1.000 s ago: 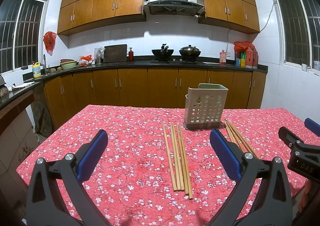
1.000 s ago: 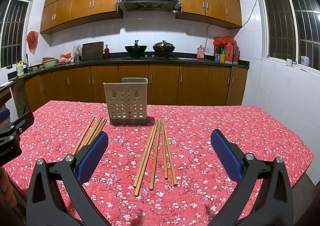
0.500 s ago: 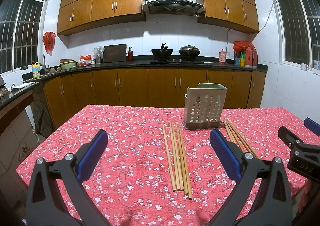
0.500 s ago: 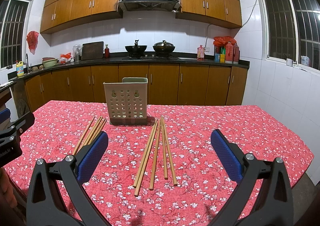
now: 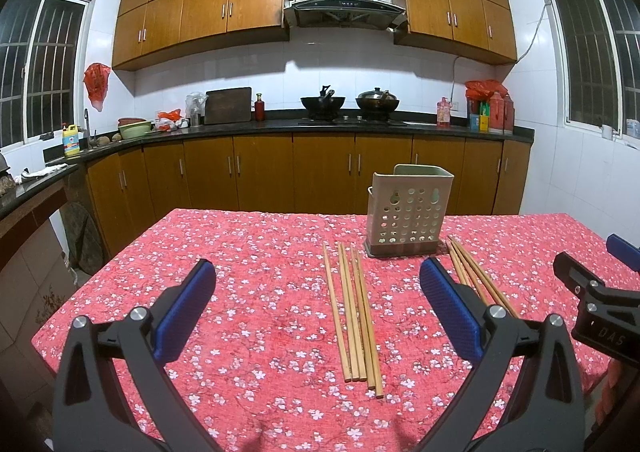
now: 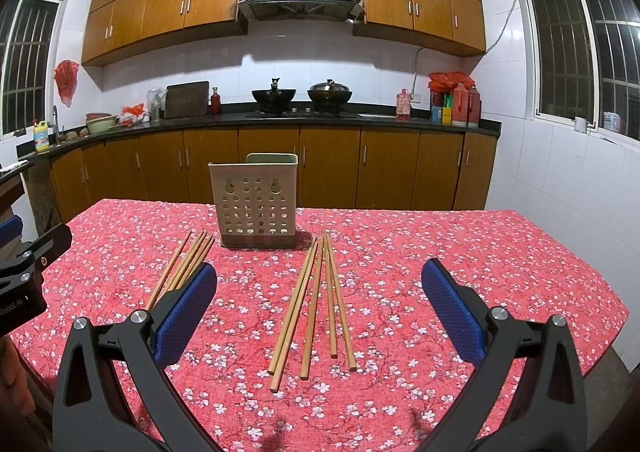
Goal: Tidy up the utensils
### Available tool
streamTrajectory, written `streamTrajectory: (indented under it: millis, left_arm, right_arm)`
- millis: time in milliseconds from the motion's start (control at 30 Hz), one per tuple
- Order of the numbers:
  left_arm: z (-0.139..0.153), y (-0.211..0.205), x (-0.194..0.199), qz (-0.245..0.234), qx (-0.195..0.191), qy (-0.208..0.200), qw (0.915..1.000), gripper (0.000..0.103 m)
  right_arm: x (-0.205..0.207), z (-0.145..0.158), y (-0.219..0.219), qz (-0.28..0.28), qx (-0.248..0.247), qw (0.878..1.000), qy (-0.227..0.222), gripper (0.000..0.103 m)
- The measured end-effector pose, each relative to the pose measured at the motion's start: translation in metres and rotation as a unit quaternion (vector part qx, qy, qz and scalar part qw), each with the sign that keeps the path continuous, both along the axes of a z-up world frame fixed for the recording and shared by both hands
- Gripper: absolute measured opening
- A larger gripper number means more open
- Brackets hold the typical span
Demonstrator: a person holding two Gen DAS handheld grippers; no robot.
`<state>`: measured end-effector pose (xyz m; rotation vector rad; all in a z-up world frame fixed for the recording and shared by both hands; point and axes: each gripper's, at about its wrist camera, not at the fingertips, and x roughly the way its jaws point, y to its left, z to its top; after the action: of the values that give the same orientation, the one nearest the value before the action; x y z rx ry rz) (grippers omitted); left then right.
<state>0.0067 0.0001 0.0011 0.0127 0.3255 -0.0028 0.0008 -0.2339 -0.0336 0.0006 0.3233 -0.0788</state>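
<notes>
Both chopstick groups (image 6: pixel 312 304) lie lengthwise toward the holder (image 6: pixel 256 204); both jaws wide open, empty.

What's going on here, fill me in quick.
A person holds a gripper in each hand above a table with a red floral cloth. Both the left gripper and right gripper are open and hold nothing. Two bundles of chopsticks, one left and one right of the perforated holder, lie flat. None is in the holder yet.
</notes>
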Motion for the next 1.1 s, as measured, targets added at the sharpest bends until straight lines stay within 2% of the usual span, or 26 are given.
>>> streamTrajectory:
  millis: [567, 700, 833, 900, 967, 1067, 1100]
  left_arm:
    - [-0.002, -0.001, 0.007, 0.003, -0.002, 0.010, 0.9999, 0.099]
    - [-0.017, 0.010, 0.031, 0.019, -0.013, 0.056, 0.9981, 0.099]
    - [-0.029, 0.021, 0.047, 0.038, -0.028, 0.101, 0.9938, 0.099]
    - [-0.034, 0.022, 0.054, 0.045, -0.025, 0.112, 0.9923, 0.099]
    - [-0.039, 0.025, 0.063, 0.051, -0.014, 0.126, 0.9906, 0.099]
    - [-0.047, 0.029, 0.081, 0.038, -0.012, 0.155, 0.9871, 0.099]
    - [-0.049, 0.029, 0.086, 0.033, -0.011, 0.161, 0.9863, 0.099]
  right_arm:
    - [0.004, -0.003, 0.000, 0.000, 0.000, 1.000, 0.010, 0.101]
    - [0.026, -0.018, -0.009, -0.007, 0.011, 0.998, 0.059, 0.101]
    - [0.056, -0.038, -0.033, -0.025, 0.052, 0.990, 0.131, 0.101]
    - [0.073, -0.051, -0.047, -0.032, 0.077, 0.982, 0.172, 0.089]
    - [0.090, -0.060, -0.058, -0.029, 0.095, 0.973, 0.207, 0.063]
    - [0.113, -0.069, -0.068, -0.017, 0.120, 0.963, 0.239, 0.046]
    - [0.118, -0.071, -0.070, -0.014, 0.120, 0.962, 0.246, 0.044]
